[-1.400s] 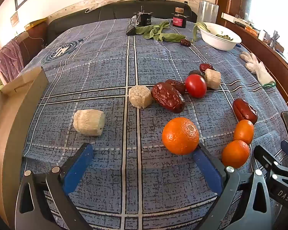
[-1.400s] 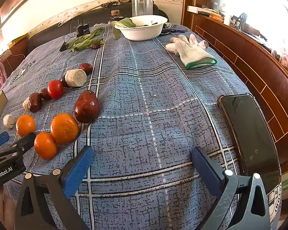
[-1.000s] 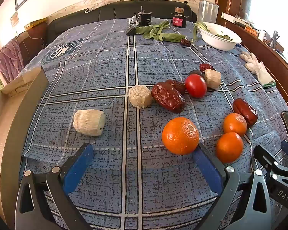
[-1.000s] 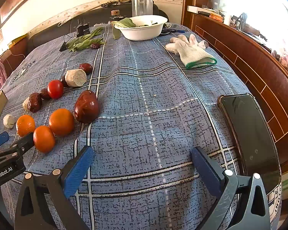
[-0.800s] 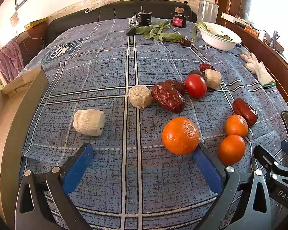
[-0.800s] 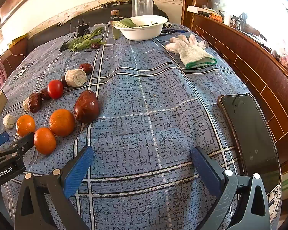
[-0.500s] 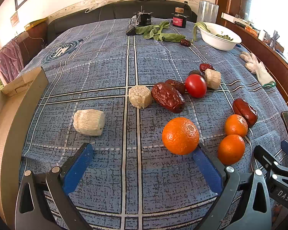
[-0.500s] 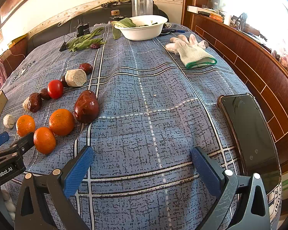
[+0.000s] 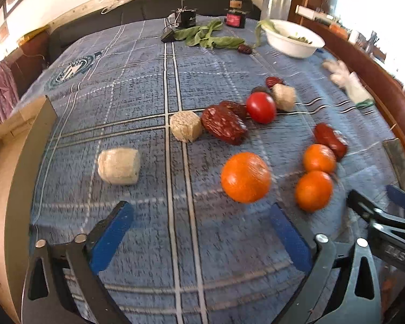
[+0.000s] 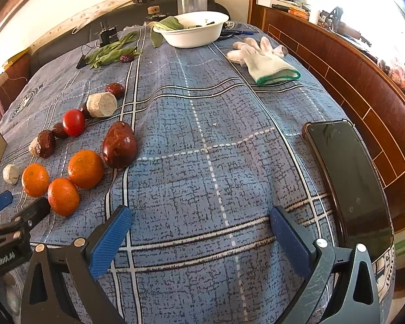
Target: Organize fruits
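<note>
Both wrist views low over tabletop (image 9: pixel 137 86), facing far wall. Left view sits close to oranges (image 9: pixel 245 176); right view further right. Shared: oranges (image 10: pixel 85 168), white bowl (image 10: pixel 194 33).

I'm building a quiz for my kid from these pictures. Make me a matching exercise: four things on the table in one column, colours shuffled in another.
Things:
1. tomato
2. glove
3. phone
4. bowl

Colours:
A. black
B. plain white, greens inside
C. red
D. white with a green cuff

Pairs: 1-C, 2-D, 3-A, 4-B
</note>
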The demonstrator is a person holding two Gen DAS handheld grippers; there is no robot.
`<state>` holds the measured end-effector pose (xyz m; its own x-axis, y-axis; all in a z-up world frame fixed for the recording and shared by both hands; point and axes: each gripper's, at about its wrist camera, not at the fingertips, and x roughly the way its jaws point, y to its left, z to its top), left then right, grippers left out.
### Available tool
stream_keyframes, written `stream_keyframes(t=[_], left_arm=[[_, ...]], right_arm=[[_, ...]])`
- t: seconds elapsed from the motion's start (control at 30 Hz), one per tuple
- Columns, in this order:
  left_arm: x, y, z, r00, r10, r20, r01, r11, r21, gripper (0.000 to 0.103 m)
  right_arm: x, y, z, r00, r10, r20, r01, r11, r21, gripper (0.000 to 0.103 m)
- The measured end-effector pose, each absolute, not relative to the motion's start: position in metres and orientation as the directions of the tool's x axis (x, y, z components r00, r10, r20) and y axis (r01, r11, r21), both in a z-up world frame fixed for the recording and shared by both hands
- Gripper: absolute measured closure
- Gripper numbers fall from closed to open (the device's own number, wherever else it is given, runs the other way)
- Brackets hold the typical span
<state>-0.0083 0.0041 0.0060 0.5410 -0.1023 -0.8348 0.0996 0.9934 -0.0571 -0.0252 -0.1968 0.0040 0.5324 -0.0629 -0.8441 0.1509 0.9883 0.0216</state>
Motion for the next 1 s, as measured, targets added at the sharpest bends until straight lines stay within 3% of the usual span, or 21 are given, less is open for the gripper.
stream_keyframes(t=[0.07,0.23,0.5,0.7,1.0], left_arm=[[-0.018,0.008,0.014,0.550,-0.151,-0.821,0.104,0.988,-0.112,0.018],[-0.059,0.027,0.054,0.675,-0.154,-0.722,0.087,0.988,-0.130,0.018],[-0.109,0.065,0.100,0.810,-0.046,-0.584,-0.014,0.995,-0.098,0.018],[-0.130,0.076,0.112,0.844,-0.002,-0.536,-0.036,0.998,-0.060,0.018],[-0.138,0.093,0.110,0.838,-0.006,-0.546,-0.050,0.995,-0.087,0.018]], right_arm=[[-0.031,-0.197,0.005,0.528,-0.067,-0.846,0.159,0.987,0.021,0.000],[-0.062,-0.200,0.023,0.587,-0.046,-0.808,0.210,0.973,0.098,0.000],[-0.102,-0.161,0.044,0.679,-0.100,-0.727,0.178,0.984,0.030,0.000],[-0.118,-0.130,0.065,0.755,-0.064,-0.652,0.079,0.997,-0.007,0.000],[-0.129,-0.113,0.071,0.788,0.001,-0.615,0.011,1.000,0.016,0.000]])
